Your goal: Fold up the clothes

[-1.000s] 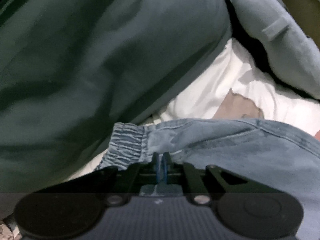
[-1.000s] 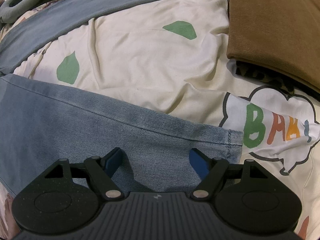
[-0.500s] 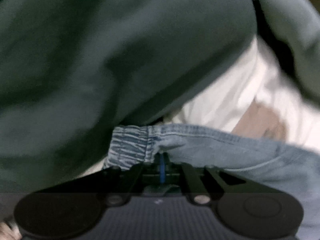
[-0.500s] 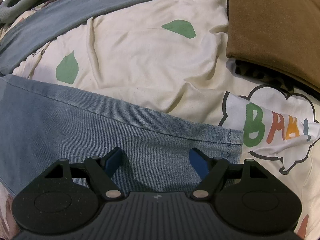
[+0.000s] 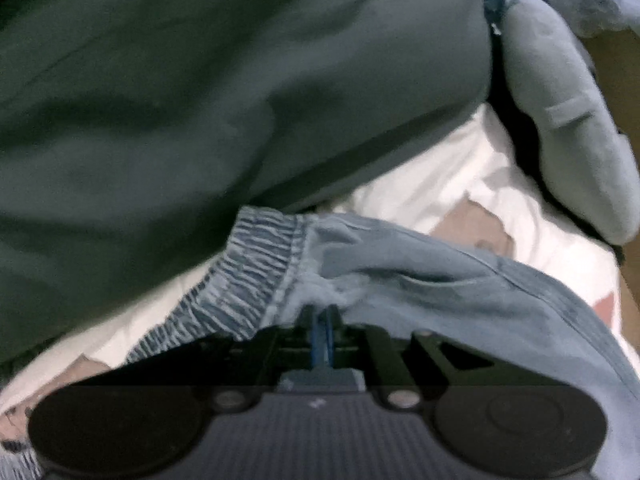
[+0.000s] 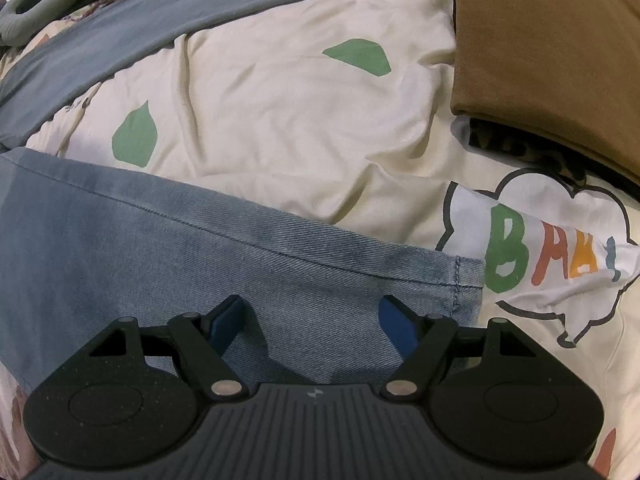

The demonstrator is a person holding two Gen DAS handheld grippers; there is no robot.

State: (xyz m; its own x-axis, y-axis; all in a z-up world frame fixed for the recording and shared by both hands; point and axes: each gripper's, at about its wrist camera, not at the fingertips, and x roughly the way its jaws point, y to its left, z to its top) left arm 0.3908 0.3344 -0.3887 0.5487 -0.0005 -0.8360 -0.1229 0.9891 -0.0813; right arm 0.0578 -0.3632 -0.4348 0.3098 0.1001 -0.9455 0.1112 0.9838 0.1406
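My left gripper point(image 5: 322, 320) has lifted the jeans point(image 5: 420, 280) a little by the waistband, staying clamped there; my right gripper point(image 6: 312, 320) hasn't moved, jaws wide apart over the hem on the bedsheet point(image 6: 300, 120). I judge 1 fold imminent.

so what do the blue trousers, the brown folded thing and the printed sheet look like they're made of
Blue trousers: light washed denim, by the diagonal twill weave, faded patches and stitched hem; the gathered waistband looks elasticated.
Brown folded garment: a soft matte knit, perhaps cotton jersey or fleece; no weave shows, so that is a guess.
Printed sheet: thin smooth woven cloth, likely cotton, by its fine sharp creases and flat printed leaves.
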